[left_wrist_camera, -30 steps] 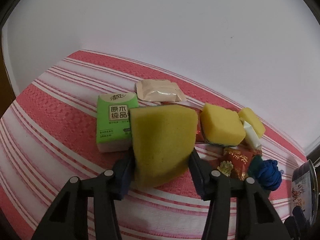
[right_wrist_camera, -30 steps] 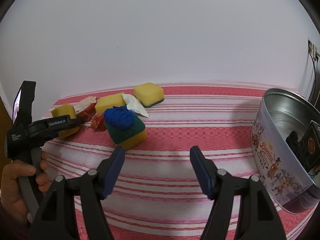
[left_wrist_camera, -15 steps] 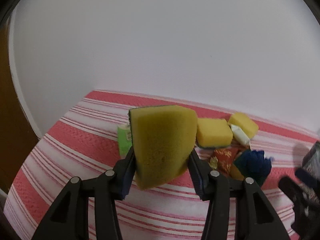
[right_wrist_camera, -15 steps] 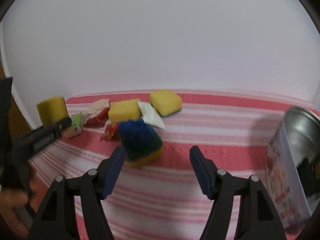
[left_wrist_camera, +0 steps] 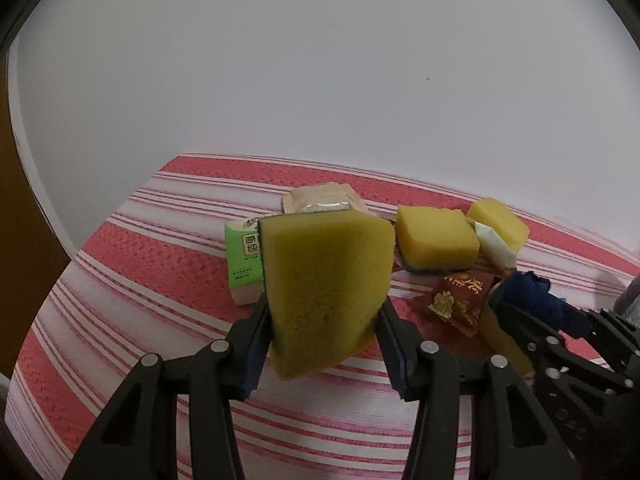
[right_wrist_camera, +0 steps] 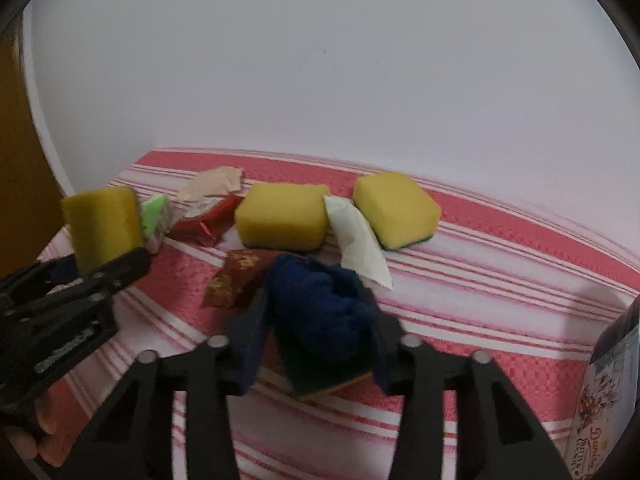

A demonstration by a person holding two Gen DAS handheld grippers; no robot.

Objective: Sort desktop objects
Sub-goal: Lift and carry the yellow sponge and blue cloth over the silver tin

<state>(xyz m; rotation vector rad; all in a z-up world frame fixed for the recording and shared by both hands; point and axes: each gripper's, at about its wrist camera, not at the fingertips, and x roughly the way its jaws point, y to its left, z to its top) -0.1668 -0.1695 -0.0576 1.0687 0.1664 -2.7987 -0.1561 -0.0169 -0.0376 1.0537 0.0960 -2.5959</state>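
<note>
My left gripper [left_wrist_camera: 322, 344] is shut on a yellow sponge [left_wrist_camera: 326, 288] with a green back and holds it above the striped cloth; it also shows in the right wrist view [right_wrist_camera: 102, 228]. My right gripper [right_wrist_camera: 316, 350] is open, its jaws on either side of a dark blue cloth ball [right_wrist_camera: 320, 304] that sits on a green-backed sponge [right_wrist_camera: 324, 376]. Two more yellow sponges [right_wrist_camera: 282, 220] [right_wrist_camera: 396, 208] lie behind, with a white packet [right_wrist_camera: 358, 248] between them.
A red and gold packet [right_wrist_camera: 234, 278], a red wrapper [right_wrist_camera: 202, 226], a beige packet [left_wrist_camera: 320, 198] and a green tissue pack [left_wrist_camera: 242, 260] lie on the red striped tablecloth [left_wrist_camera: 140, 280]. A printed cookie tin [right_wrist_camera: 608, 400] stands at the right. A white wall is behind.
My right gripper has moved forward and left until its jaws flank the blue ball and sponge. My left gripper has lifted the yellow sponge and drawn back a little.
</note>
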